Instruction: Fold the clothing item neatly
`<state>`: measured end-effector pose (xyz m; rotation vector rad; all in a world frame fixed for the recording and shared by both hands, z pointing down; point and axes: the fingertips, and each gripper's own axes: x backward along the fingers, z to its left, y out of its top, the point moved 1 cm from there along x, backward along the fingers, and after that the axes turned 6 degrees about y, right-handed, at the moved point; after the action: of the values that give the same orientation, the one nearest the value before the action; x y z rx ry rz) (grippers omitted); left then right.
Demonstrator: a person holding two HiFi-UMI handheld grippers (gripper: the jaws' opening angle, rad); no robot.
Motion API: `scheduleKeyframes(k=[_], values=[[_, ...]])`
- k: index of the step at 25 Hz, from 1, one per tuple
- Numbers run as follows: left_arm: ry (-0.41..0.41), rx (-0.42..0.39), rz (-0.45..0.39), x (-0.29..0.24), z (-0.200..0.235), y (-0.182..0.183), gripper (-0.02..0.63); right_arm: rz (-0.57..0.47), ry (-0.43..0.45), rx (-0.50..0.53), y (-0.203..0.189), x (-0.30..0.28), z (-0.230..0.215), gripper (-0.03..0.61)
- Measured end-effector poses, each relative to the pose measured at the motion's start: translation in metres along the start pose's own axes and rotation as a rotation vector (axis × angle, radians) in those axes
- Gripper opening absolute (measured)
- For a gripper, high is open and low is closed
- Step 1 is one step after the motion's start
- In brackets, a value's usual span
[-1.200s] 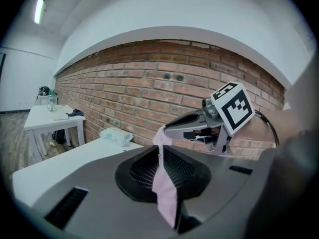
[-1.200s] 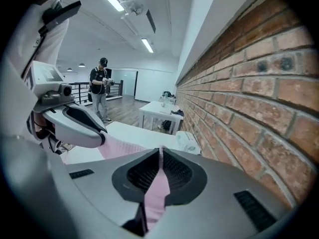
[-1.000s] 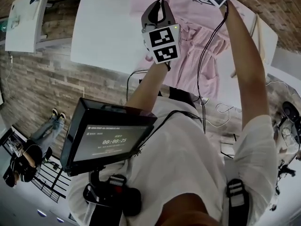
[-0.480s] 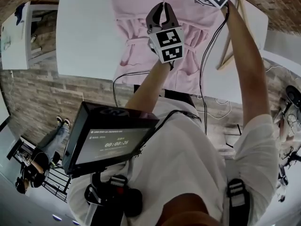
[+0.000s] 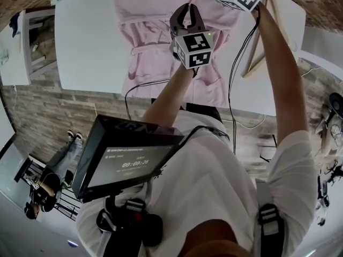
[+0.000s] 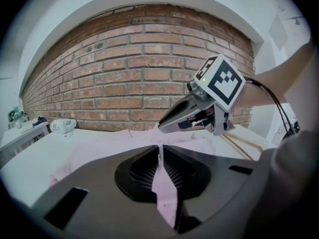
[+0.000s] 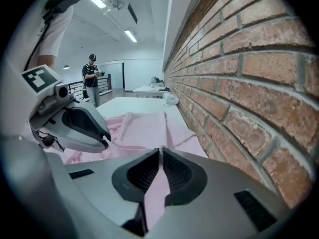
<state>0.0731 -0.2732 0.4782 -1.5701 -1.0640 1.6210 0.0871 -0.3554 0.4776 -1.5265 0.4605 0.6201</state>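
1. The pale pink cloth garment with a thin waist tie point(image 5: 147, 52) lies lengthwise on the flat white table point(image 5: 91, 42). Its skirt end reaches toward the table's near edge and its upper end is at the table's far side.
2. The left gripper point(image 5: 187, 8) has its jaws nearly together, pinching a thin fold of the pink cloth at the upper end, above the table's far side.
3. The right gripper point(image 7: 160, 152) is likewise clamped narrow on a fold of the same cloth. It sits just beside the left one, a little farther toward the table's far edge.
4. The step in hand looks like setting the upper end down flat before any fold is made.
5. To do it well, the two pinches should draw apart until the top edge is taut. They should then sink level to the table top together.
6. The cloth bunches around the waist tie at mid-table, so a gentle pull toward the far edge would help.
7. The hem possibly overhangs the table's near edge, though the head view leaves this unclear.
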Motion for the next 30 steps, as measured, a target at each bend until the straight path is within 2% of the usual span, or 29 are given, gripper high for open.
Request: scheduleKeyframes(k=[4, 14, 16, 17, 19, 21, 25, 30], values=[[-0.011, -0.031, 0.009, -0.006, -0.01, -0.011, 0.029, 0.0, -0.004, -0.024, -0.018, 0.001, 0.0, 0.031], [-0.053, -0.059, 0.007, -0.006, -0.041, -0.011, 0.029, -0.012, -0.027, -0.06, -0.04, 0.024, 0.002, 0.031], [-0.078, -0.065, 0.014, -0.007, -0.048, -0.017, 0.041, -0.003, -0.019, -0.071, -0.048, 0.025, 0.004, 0.031], [-0.092, -0.063, 0.016, -0.007, -0.051, -0.02, 0.073, 0.008, -0.014, -0.075, -0.054, 0.025, 0.006, 0.035], [-0.122, -0.055, 0.015, -0.005, -0.055, -0.024, 0.098, 0.028, -0.012, -0.084, -0.064, 0.026, 0.008, 0.053], [-0.15, -0.048, 0.014, -0.002, -0.059, -0.027, 0.136, 0.042, -0.015, -0.099, -0.072, 0.029, 0.01, 0.116], [-0.196, -0.05, 0.0, 0.008, -0.065, -0.028, 0.143, 0.042, -0.039, -0.125, -0.076, 0.042, 0.009, 0.123], [-0.275, -0.041, -0.002, 0.006, -0.069, -0.03, 0.143, 0.0, -0.056, -0.154, -0.059, 0.04, 0.005, 0.123]])
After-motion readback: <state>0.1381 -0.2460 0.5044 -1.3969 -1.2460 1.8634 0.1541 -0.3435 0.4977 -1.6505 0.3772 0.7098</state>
